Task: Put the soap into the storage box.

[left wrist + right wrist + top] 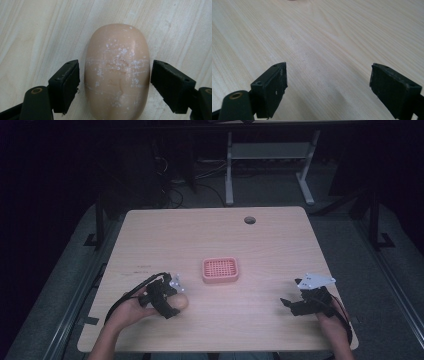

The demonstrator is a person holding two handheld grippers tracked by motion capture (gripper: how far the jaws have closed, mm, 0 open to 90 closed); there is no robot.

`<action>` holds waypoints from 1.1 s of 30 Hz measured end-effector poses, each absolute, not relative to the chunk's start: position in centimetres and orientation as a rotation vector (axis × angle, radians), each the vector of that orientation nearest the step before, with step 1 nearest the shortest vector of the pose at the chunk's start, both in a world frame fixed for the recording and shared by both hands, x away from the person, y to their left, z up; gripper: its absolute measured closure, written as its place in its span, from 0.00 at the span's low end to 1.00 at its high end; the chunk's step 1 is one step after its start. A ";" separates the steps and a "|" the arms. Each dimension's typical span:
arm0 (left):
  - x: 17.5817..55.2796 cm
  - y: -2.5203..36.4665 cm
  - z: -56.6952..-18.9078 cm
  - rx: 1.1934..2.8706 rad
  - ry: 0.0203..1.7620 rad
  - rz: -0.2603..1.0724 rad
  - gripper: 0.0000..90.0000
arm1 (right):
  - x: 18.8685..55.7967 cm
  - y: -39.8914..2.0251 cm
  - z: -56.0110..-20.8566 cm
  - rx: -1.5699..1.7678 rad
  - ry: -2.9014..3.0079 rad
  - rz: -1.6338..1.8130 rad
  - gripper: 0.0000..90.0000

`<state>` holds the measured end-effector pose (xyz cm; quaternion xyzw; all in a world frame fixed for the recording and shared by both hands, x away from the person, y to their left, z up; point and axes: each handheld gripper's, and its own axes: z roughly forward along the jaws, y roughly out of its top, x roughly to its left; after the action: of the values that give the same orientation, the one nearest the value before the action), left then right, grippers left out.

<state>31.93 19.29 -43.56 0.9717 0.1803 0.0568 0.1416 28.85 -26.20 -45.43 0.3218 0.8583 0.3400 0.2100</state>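
Currently the left gripper (pixel 172 302) sits low over the near-left part of the tabletop (pixel 270 245), its jaws spread to either side of a peach-coloured oval soap bar (pixel 179 302). From the left gripper view, the soap bar (pixel 117 72) lies flat on the wood between the two black pads (pixel 67 82), with a thin gap on each side, so the jaws bracket it but aren't pinching it; white scuffs and specks mark its top. The left hand (pixel 127 312) holds the gripper from the near edge, cable looping off behind it. A pink slotted soap dish (pixel 220 270) sits near the tabletop's middle, apart from the soap, further away and to the right of it. The right gripper (pixel 287 303) rests at the near-right side, well apart from both, held by the right hand (pixel 332 320). From the right gripper view, its jaws are spread wide with bare wood grain between them, gripping nothing. A round cable hole (pixel 249 220) shows near the far edge.
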 end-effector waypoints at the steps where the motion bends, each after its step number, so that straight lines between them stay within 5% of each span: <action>1: 31.9 19.3 -43.6 2.809 0.519 0.164 0.26 | 28.8 -26.2 -45.4 0.895 2.386 0.945 0.15; 10: 32.0 19.3 -43.9 2.826 0.506 0.153 0.34 | 28.8 -26.2 -45.4 0.898 2.386 0.947 0.16; 33: 32.1 19.2 -43.6 2.798 0.520 0.130 0.36 | 28.8 -26.2 -45.4 0.903 2.383 0.952 0.15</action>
<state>32.08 19.24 -43.65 0.9717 0.1805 0.0450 0.1456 28.83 -26.22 -45.40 0.3247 0.8565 0.3424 0.2091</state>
